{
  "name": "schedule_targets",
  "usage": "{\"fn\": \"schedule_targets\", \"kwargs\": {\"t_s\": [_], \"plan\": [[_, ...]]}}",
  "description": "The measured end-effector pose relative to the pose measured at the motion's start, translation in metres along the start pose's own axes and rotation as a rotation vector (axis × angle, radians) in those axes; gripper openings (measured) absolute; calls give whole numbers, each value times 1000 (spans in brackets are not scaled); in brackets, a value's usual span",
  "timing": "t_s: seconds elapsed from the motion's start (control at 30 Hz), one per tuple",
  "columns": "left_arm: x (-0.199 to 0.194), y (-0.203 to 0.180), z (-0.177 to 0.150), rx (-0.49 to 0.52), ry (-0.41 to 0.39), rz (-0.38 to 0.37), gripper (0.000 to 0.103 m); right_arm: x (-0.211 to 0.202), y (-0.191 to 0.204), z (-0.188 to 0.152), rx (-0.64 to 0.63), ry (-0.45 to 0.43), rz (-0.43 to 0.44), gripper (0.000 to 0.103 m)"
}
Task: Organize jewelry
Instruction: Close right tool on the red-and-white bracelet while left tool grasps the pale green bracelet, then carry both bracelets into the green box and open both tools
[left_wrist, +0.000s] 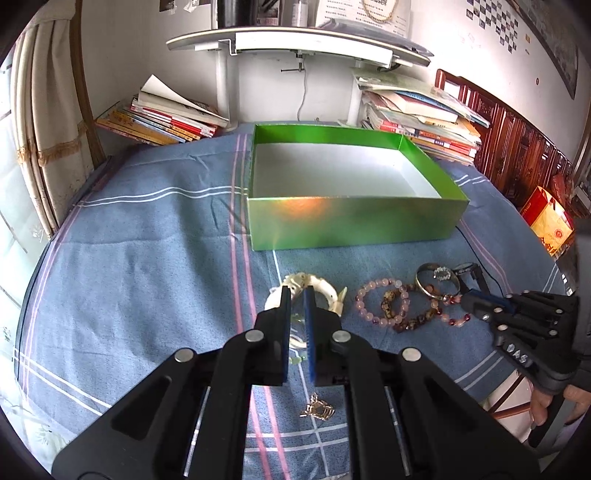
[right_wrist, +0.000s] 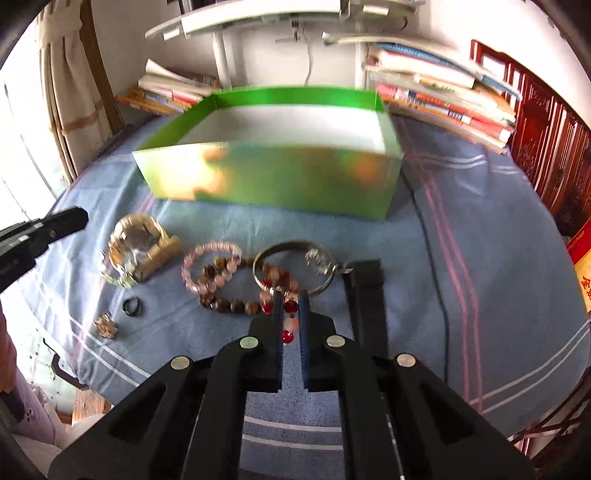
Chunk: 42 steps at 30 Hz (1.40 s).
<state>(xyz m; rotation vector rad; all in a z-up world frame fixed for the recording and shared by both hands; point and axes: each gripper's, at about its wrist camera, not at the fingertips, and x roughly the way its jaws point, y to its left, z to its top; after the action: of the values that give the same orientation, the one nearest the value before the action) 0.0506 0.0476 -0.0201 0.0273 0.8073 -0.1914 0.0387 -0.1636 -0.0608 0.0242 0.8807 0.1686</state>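
Surface: blue cloth with white and pink stripes (left_wrist: 147, 229) is covering the bench.
Container: open green cardboard box with a white floor (left_wrist: 354, 218) is sitting toward the far edge of the bench, nothing showing inside.
Left tool (left_wrist: 297, 295): its two pads are standing nearly together over a clear glassy bangle (left_wrist: 295, 332); whether they are pinching it cannot be told.
White carved bangle (left_wrist: 314, 286): lying just beyond the left tool's tips, near the middle of the bench.
Right tool (right_wrist: 291, 299): pads are closing on a strand of red and pink beads (right_wrist: 290, 325), which is running between them.
Pink bead bracelet (right_wrist: 210, 266): lying beside the right tool, overlapping a brown bead bracelet (right_wrist: 229, 304).
Silver metal bangle (right_wrist: 295, 266): lying just beyond the right tool's tips, touching the bead strands.
Black watch strap (right_wrist: 365, 295): stretching toward the near edge, right of the silver bangle.
Small black ring (right_wrist: 132, 306): lying toward the near-left edge.
Gold ornament (left_wrist: 317, 410): lying near the near edge, beside the ring.
Books: stacks (left_wrist: 166, 118) are piling along the far edge.
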Motion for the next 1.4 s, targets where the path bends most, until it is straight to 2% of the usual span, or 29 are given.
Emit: {"fn": "schedule_targets", "kwargs": {"t_s": [0.1,0.27,0.43,0.57,0.73,0.77,0.8,0.97,1.13,1.4], "plan": [[-3,4,0,-7,-1,-2,8,-14,-1,6,5,-40,-6,8],[7,8,-13,17,49,-3,10,-14,-2,6,5,-44,-1,8],[23,7,-32,78,109,8,24,-6,-2,4,8,-21,3,8],[38,6,-38,97,155,-16,26,-3,-1,3,5,-12,6,8],[51,11,-38,71,178,-29,24,-1,0,3,0,-6,6,8],[51,12,-38,65,179,-38,19,-1,0,3,1,-5,5,8],[51,13,-37,57,179,-39,9,-1,0,3,1,-6,4,8],[29,13,-28,59,110,-16,8,-11,0,6,-1,-33,-6,8],[1,7,-7,83,19,-3,8,-37,-5,22,-14,-111,-34,8],[-24,-11,52,139,-96,-9,8,-78,-7,69,-43,-261,-58,8]]}}
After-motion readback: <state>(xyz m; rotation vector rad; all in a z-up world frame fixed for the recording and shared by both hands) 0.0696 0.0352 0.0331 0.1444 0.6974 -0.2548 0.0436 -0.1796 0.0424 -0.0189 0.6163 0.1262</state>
